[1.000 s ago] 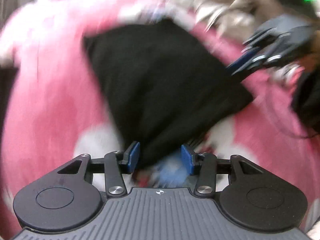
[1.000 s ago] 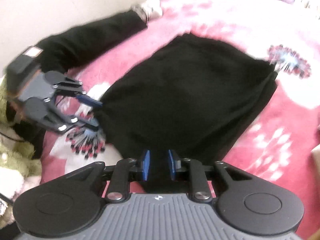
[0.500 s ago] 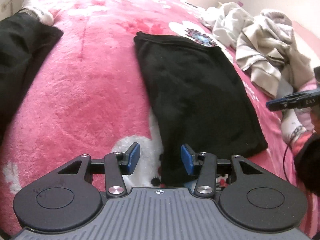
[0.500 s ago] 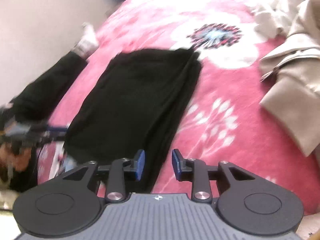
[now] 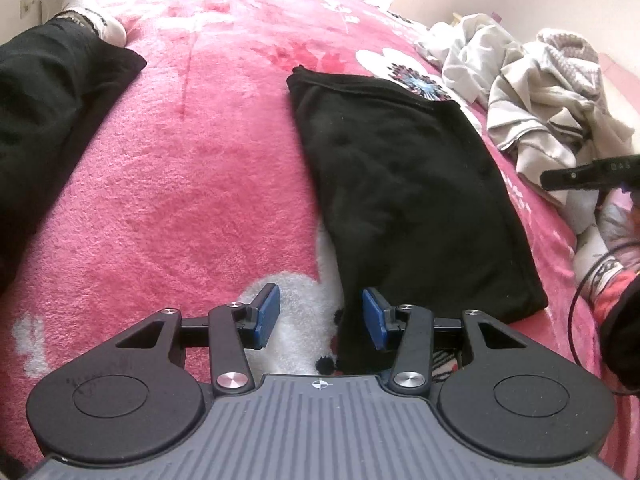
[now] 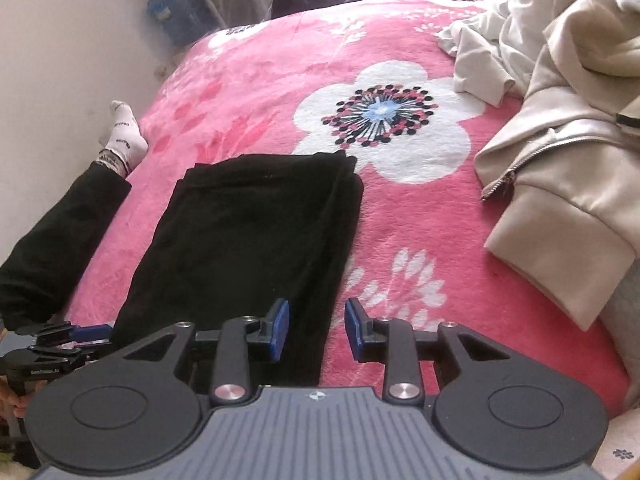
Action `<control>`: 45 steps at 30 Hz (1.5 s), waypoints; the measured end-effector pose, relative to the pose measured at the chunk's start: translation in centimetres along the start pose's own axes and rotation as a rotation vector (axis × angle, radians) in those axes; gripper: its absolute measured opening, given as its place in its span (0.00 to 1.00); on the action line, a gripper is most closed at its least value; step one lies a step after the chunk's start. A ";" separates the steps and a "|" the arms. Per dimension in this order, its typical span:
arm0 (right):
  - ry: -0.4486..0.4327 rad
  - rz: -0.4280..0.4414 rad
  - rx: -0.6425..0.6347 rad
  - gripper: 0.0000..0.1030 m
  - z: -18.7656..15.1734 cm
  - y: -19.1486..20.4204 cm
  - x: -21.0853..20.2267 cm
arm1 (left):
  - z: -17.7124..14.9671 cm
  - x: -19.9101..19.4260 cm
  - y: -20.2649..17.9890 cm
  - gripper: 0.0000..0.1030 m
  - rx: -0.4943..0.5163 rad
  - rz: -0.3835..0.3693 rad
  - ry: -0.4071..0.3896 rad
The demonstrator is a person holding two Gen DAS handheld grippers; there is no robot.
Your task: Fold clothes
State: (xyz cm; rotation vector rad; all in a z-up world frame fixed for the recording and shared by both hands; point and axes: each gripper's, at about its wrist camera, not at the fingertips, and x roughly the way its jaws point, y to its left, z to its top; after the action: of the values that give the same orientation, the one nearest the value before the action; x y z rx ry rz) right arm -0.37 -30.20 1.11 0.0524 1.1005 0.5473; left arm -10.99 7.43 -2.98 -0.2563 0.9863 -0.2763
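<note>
Lighting: bright daylight, admitted from the far end of the room, where detail is washed out to white. Shadows: soft, faint. Folded black knit garment: rendered almost textureless. Distortion: strong fisheye bowing of the pink floral fleece blanket; corners vignetted. Focus: sharp centrally, softened at edges.

Black folded garment is lying flat on the pink flowery blanket, and the right gripper hangs over its near edge, blue pads parted with nothing pinched. Left gripper peeks in by the garment's near left corner; cream hoodie is heaped on the right.
</note>
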 end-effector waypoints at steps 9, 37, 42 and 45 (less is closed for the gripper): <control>0.015 -0.016 -0.048 0.32 -0.2 0.6 1.2 | 0.1 0.3 -0.4 0.45 0.022 0.020 -0.003; 0.035 -0.032 -0.064 0.32 -0.4 0.6 1.8 | 0.1 0.4 -0.6 0.47 0.031 0.022 -0.007; 0.040 -0.032 -0.068 0.32 -0.4 0.7 1.9 | 0.1 0.4 -0.6 0.47 0.033 0.024 -0.008; 0.043 -0.033 -0.071 0.32 -0.4 0.7 1.9 | 0.1 0.4 -0.6 0.47 0.033 0.024 -0.009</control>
State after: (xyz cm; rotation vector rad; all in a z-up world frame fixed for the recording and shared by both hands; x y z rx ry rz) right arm -0.32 -28.83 -0.47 -0.0392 1.1210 0.5591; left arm -10.76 6.73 -3.08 -0.2148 0.9749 -0.2689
